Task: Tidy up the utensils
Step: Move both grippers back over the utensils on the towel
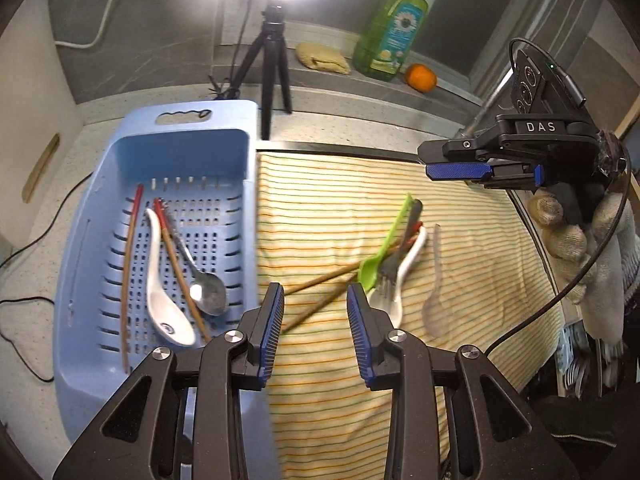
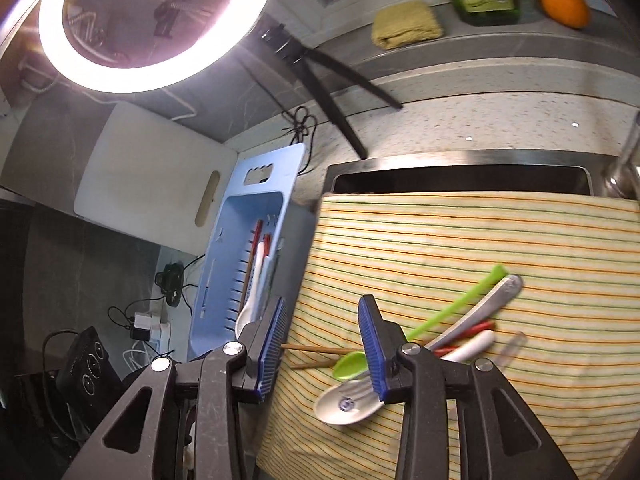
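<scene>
A blue slotted basket (image 1: 100,184) on the left holds a white ceramic spoon (image 1: 162,296), a metal spoon (image 1: 206,294) and red-tipped chopsticks (image 1: 128,264). On the striped cloth (image 1: 472,216) lies a pile: a green plastic spoon (image 1: 380,248), a metal fork (image 1: 394,258), a white ceramic spoon (image 1: 404,276), chopsticks (image 1: 320,280) and a clear plastic spoon (image 1: 436,296). My left gripper (image 1: 315,312) is open and empty just above the pile's near end. My right gripper (image 2: 322,334) is open and empty above the pile; it also shows in the left wrist view (image 1: 460,172).
A ring light (image 2: 156,28) on a black tripod (image 1: 272,64) stands behind the basket. A green soap bottle (image 1: 394,28), a yellow cloth (image 1: 322,58) and an orange (image 1: 420,77) sit on the back ledge. A white cutting board (image 2: 148,184) leans at the left. Cables and plugs (image 2: 148,328) lie lower left.
</scene>
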The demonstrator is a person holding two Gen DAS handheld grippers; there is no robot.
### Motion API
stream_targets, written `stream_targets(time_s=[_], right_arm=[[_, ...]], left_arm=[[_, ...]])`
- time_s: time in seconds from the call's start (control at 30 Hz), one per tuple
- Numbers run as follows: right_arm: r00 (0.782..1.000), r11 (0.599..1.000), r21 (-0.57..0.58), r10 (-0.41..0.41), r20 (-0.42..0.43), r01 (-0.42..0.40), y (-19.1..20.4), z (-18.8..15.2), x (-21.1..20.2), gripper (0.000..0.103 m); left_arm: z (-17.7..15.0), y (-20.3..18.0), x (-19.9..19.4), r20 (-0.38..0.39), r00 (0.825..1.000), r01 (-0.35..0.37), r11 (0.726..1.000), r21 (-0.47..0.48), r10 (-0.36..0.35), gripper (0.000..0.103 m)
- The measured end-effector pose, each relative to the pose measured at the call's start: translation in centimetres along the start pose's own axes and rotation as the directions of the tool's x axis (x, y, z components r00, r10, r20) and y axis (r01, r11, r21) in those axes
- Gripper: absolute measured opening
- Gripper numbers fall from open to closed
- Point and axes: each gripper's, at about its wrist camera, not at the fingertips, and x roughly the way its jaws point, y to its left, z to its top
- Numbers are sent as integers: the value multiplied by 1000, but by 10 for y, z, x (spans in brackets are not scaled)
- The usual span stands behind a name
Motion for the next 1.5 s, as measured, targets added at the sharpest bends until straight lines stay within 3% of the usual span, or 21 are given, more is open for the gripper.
stream_targets(time_s=[0.07,0.27,0.47,0.67,0.93,1.13,1.27,1.5], right_arm=[[1000,1000,9,-2,21,2,-11,-4,-9,35],[998,999,37,-14,57,12,-42,-14,-30,35],[999,997,71,-37,14,35,-68,-29,-34,35],[998,992,123,-36,-49,42,-90,-46,-26,35],[995,987,149,-52,-81,64,-97,-65,-17,35],[997,979,196,-37,-68,49,-100,-71,-18,35],[998,972,230,-35,-53,47,-103,-72,-19,35],[995,966,246,-52,-89,72,-99,-79,0,35]], left_arm=[[-4,-11,4,-6,1000,1,1000,16,0,40],[-21,-37,20,-50,999,6,999,52,-3,40],[-31,-61,26,-68,998,2,995,98,4,40],[-31,-63,32,-74,997,3,996,85,4,40],[-3,-57,35,-79,995,-48,987,151,61,40],[18,-54,51,-113,991,-42,978,204,66,40],[32,-51,65,-142,989,1,982,191,26,40],[54,-73,103,-242,970,83,961,265,-17,24]])
